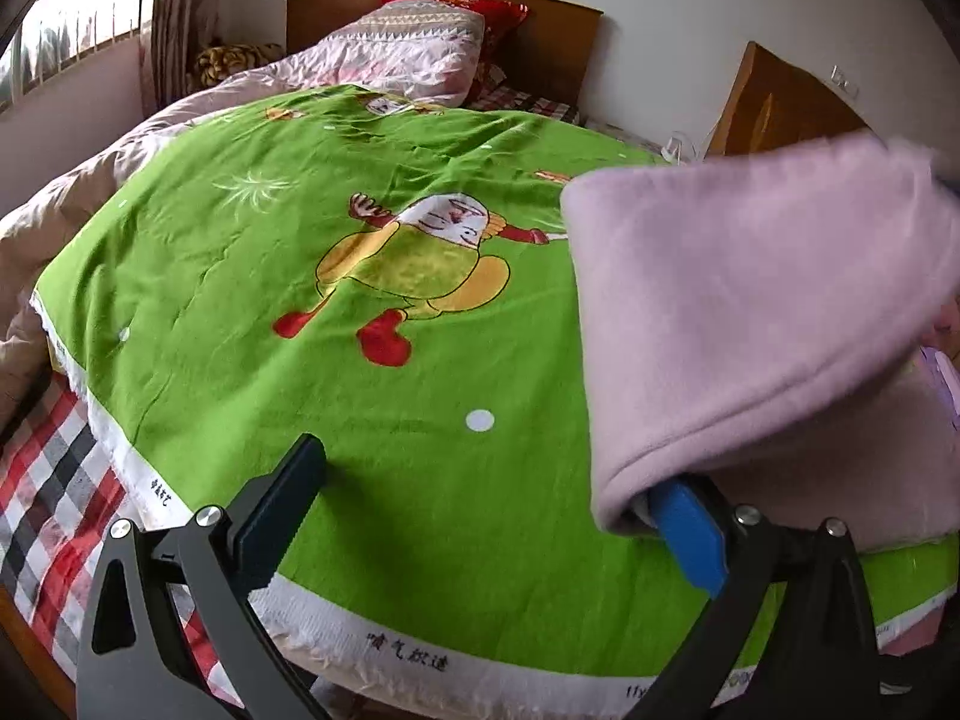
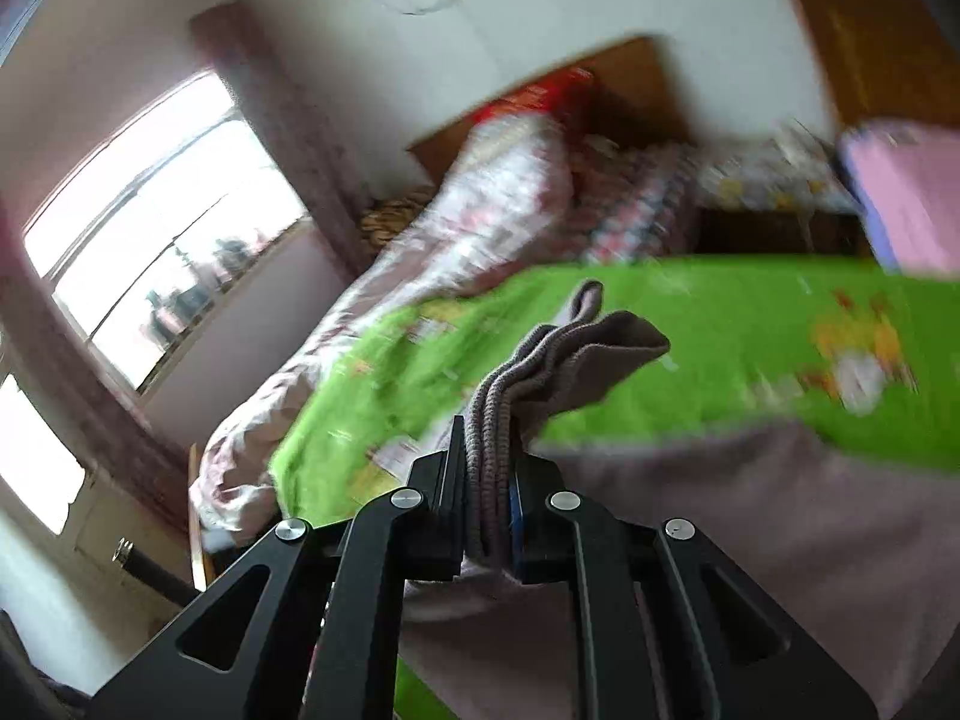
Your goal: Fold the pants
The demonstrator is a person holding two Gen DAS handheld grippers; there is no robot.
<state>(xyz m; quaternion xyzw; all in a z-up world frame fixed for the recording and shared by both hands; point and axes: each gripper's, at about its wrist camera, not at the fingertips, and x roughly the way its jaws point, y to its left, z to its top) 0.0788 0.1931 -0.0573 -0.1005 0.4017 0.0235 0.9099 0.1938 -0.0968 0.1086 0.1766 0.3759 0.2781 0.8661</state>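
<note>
Pale pink fleece pants (image 1: pixel 762 312) lie on a green cartoon blanket (image 1: pixel 360 228) on a bed, at the right of the left wrist view. A folded layer is lifted and drapes over the blue right finger (image 1: pixel 690 534) of my left gripper (image 1: pixel 480 480), whose jaws stand wide apart with nothing clamped between them. In the right wrist view, my right gripper (image 2: pixel 489 480) is shut on the ribbed edge of the pants (image 2: pixel 498 420), several layers thick. The rest of the pants (image 2: pixel 750 528) hang below over the blanket (image 2: pixel 720 330). This view is motion-blurred.
A pink quilt (image 1: pixel 372 60) and red pillow (image 1: pixel 456 0) lie by the wooden headboard (image 1: pixel 558 42). A checked sheet (image 1: pixel 54 468) shows at the bed's left edge. A window (image 2: pixel 162 228) is at left. A wooden cabinet (image 1: pixel 774 102) stands at right.
</note>
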